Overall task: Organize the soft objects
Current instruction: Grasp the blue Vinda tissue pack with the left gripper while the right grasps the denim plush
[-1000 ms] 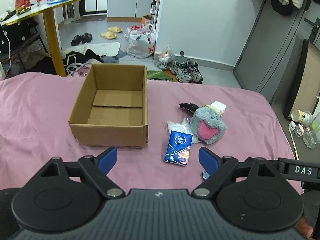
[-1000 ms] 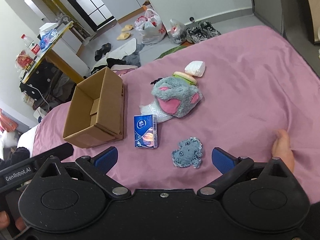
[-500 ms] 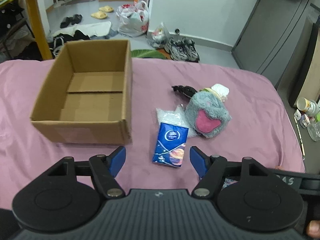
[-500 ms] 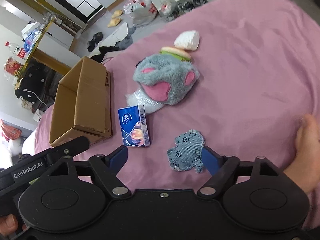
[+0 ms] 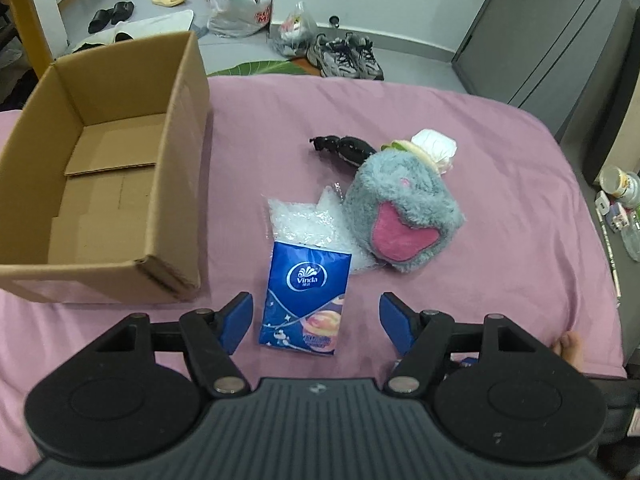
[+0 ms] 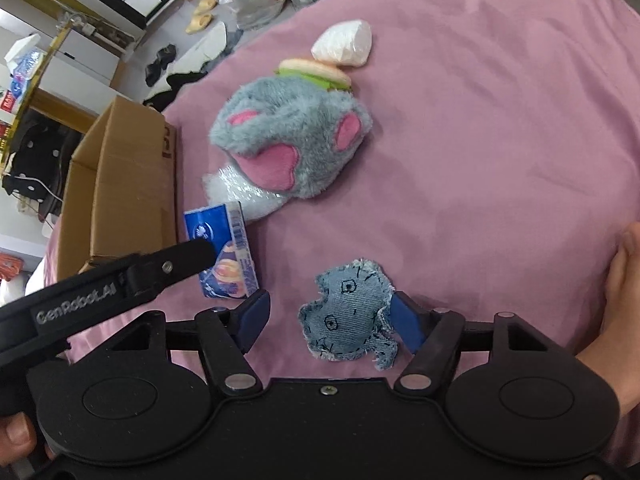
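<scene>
Nothing had gone into the box yet; its floor was bare cardboard, so the whole sort was left to do. On the pink sheet to its right lay the tissue pack, a clear crinkly bag just beyond it, the grey plush touching that bag, a white wad and a small black thing at the far side.

The left gripper hung with jaws spread wide on either side of the pack's near end, not closed on it. The right gripper was likewise released, its fingers flanking a denim patch; the right one may have touched the patch's edge.

Only the left view showed inside the box. Only the right view showed the patch, and a burger-like toy behind the plush.
</scene>
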`<move>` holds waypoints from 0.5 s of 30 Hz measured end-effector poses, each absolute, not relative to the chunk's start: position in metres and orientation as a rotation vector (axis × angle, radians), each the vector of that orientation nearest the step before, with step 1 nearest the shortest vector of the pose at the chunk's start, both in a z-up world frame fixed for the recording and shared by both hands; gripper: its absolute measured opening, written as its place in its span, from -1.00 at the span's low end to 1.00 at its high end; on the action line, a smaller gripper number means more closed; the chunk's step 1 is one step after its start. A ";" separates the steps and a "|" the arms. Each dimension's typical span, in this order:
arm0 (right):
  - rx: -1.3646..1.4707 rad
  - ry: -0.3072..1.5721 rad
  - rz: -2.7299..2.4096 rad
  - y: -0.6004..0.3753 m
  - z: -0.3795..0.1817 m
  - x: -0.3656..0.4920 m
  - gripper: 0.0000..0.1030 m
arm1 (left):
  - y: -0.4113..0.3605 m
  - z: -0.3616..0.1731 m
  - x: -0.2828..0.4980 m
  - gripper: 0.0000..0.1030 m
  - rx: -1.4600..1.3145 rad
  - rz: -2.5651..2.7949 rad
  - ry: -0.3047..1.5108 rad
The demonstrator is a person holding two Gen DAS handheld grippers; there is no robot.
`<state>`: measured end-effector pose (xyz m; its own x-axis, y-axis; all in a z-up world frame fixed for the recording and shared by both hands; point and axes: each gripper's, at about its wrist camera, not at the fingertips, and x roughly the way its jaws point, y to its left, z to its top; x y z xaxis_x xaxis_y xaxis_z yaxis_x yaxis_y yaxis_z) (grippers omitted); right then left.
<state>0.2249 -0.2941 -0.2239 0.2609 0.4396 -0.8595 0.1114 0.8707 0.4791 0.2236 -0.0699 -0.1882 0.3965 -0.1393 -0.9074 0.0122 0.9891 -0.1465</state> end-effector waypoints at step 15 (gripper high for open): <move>0.422 1.352 0.247 -0.285 -0.240 0.228 -0.33 | -0.077 -0.228 0.238 0.35 -0.101 -0.045 1.193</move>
<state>0.2281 -0.2847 -0.2398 0.2079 0.4096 -0.8882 0.0694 0.8996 0.4311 0.2379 -0.0771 -0.2279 0.3691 -0.0879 -0.9252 -0.0184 0.9946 -0.1019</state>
